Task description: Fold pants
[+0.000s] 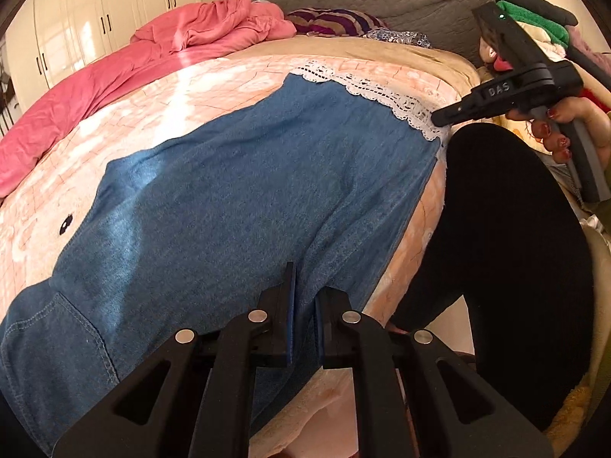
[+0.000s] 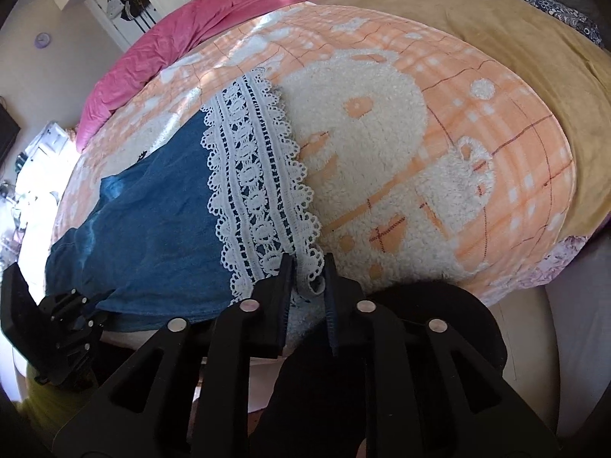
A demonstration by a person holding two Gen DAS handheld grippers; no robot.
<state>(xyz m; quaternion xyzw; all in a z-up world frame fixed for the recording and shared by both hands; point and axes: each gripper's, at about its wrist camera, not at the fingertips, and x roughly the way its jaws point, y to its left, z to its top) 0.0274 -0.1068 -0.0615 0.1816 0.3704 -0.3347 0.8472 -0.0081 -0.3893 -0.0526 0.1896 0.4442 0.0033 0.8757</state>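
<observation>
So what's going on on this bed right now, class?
A person is folding blue denim pants with a white lace hem, spread on a peach patterned blanket. They hold handheld tongs in each hand. The left tongs are shut on the near denim edge. The right tongs sit at the lace hem's corner, with a bit of the trim between slightly parted jaws, so whether that end is held or let go is unclear.
</observation>
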